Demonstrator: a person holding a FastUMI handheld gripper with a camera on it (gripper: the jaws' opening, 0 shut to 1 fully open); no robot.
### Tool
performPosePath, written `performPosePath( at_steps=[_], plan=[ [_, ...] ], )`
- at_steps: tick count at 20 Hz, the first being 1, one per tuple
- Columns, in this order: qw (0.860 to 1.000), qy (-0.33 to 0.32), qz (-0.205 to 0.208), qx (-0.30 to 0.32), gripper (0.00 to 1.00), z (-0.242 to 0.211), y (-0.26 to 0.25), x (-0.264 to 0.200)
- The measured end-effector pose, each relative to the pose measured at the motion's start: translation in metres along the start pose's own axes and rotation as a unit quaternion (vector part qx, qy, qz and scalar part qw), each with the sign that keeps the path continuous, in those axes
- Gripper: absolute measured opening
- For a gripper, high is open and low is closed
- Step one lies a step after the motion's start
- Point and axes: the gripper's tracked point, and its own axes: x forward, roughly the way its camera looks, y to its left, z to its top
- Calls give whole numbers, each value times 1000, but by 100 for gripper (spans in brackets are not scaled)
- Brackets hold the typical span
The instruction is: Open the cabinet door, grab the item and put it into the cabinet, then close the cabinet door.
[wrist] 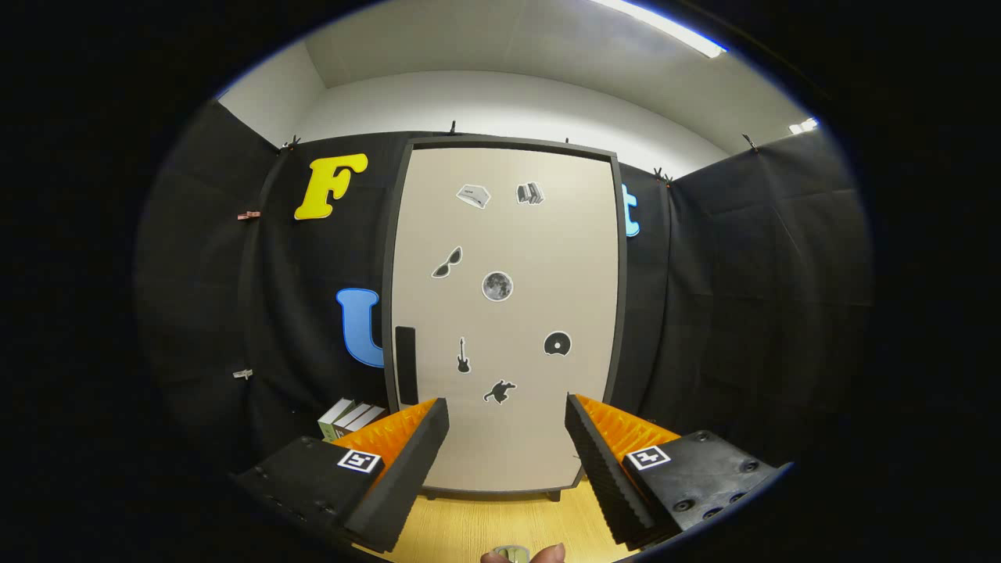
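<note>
A tall cabinet (504, 313) stands straight ahead on the wooden table (500, 524), its pale door shut inside a dark frame. Several small stickers dot the door. A dark vertical handle (406, 363) runs along the door's left edge, just above my left fingertip. My gripper (507, 412) is open, its two fingers spread wide with nothing between them, a short way in front of the door's lower half. A few boxes (348, 418) stand beside the cabinet's lower left corner, partly hidden behind my left finger.
Black cloth walls close in on both sides and behind the cabinet. A person's fingertips (522, 554) show at the table's near edge below my fingers. Bare wooden tabletop lies between my fingers and the cabinet's base.
</note>
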Motion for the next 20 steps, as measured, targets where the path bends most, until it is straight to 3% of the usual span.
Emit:
performPosePath(
  at_steps=[11, 20],
  plan=[
    [1000, 4, 11, 7, 98, -13, 16, 3],
    [999, 4, 46, 13, 98, -23, 76, 43]
  ],
)
